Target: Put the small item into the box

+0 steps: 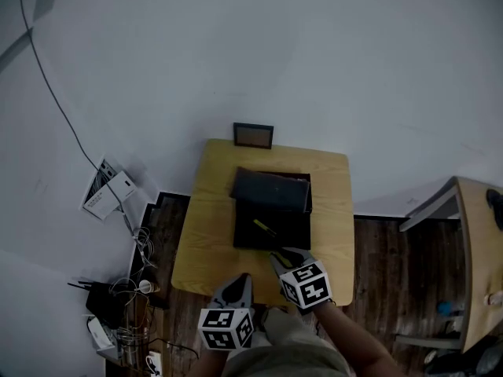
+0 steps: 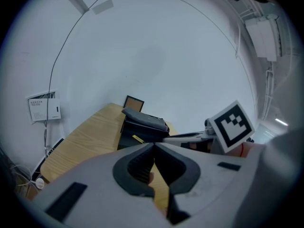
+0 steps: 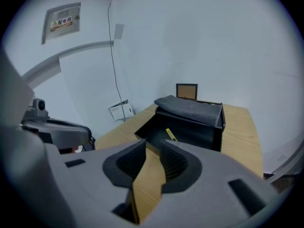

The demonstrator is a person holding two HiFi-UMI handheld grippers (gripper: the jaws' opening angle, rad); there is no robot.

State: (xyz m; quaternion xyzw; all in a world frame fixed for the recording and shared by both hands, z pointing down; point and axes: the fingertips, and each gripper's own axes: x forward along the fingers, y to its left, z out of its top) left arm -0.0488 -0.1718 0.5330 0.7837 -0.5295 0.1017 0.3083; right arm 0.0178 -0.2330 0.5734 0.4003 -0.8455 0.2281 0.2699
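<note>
A black box (image 1: 292,231) lies open on the wooden table (image 1: 206,242), its padded lid (image 1: 271,187) resting across the far end. A small yellow item (image 1: 263,227) lies inside on the box floor, also seen in the left gripper view (image 2: 137,139) and the right gripper view (image 3: 170,134). My right gripper (image 1: 280,255) hovers at the box's near edge; its jaws (image 3: 152,146) stand apart with only table showing between them. My left gripper (image 1: 242,278) is over the table's near edge, left of the box, jaws (image 2: 153,147) closed together on nothing.
A small framed picture (image 1: 253,135) stands at the table's far edge against the wall. Cables and clutter (image 1: 126,305) lie on the floor to the left, beside a white leaflet (image 1: 106,191). Another wooden table (image 1: 479,250) stands at the right.
</note>
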